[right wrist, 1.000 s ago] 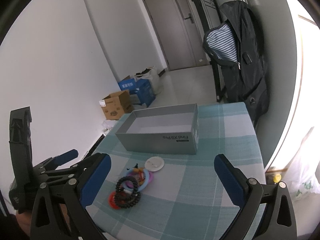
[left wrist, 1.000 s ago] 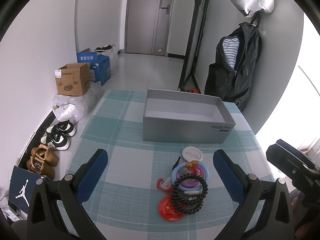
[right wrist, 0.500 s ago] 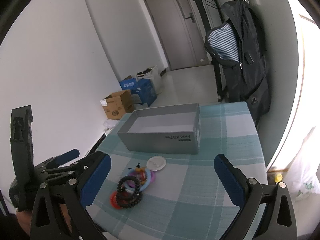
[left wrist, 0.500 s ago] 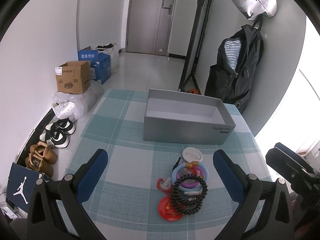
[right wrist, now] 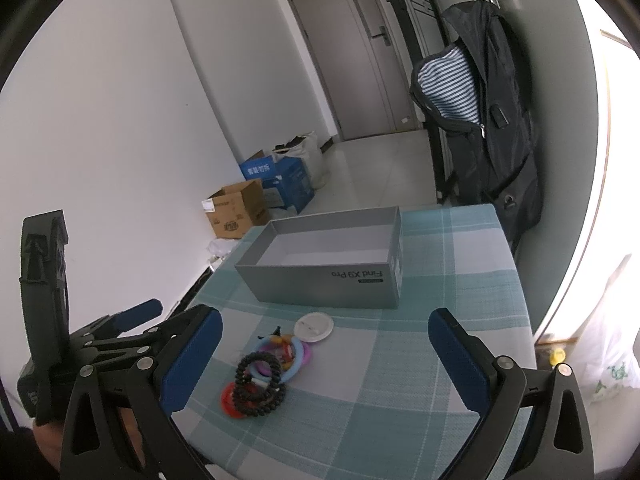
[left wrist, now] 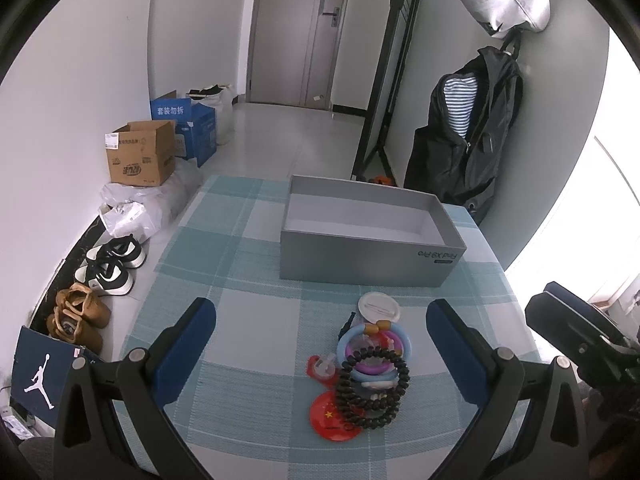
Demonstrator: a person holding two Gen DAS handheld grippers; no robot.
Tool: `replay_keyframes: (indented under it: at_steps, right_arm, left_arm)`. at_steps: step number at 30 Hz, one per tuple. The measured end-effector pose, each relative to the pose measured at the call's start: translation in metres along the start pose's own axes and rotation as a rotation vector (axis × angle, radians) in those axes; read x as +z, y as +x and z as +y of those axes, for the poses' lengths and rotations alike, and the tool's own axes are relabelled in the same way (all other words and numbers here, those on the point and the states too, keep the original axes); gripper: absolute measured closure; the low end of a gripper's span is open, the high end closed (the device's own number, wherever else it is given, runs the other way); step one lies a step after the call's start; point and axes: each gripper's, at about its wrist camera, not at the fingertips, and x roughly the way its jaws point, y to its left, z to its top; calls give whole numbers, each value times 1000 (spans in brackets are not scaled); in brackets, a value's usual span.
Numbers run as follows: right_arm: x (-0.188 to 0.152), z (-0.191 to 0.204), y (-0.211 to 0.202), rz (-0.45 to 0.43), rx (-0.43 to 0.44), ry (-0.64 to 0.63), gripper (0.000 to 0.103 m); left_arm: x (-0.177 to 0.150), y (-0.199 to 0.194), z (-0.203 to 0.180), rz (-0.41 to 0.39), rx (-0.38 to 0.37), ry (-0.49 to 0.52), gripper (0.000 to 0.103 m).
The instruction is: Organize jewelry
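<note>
While both sets of jaws are wide open and hold nothing, the jewelry pile [left wrist: 370, 364] lies on the desk [left wrist: 248, 320] between the left jaws, so next they should drop and pinch the black bead bracelet [left wrist: 372, 388] for the gray box [left wrist: 372, 256] beyond.

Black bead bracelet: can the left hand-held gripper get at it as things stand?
Probably yes. The left hand-held gripper is open, and the black bead bracelet lies on top of the pile with nothing over it.

Beyond the table's left edge, sneakers [left wrist: 110, 266] and tan shoes [left wrist: 76, 318] line the wall, near a cardboard box [left wrist: 140, 154]. A black jacket [left wrist: 474, 136] hangs past the far right corner.
</note>
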Motion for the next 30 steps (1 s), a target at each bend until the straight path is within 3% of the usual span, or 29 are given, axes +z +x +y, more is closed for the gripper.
replay_keyframes:
  at_steps: [10,16,24,30]
  right_arm:
    - [1,1,1,4,14,-1,0]
    - [1,2,7,25,29,7,0]
    - [-5,8,36,129,97,13,1]
    - [-16,19,65,236,135,-13,9]
  left_arm:
    - [0,1,0,10,-21,-7,1]
    - [0,5,5,47,-90,-30,1]
    - [3,17,47,134,-195,-186,1]
    - [7,21,75,141,-184,-278,1]
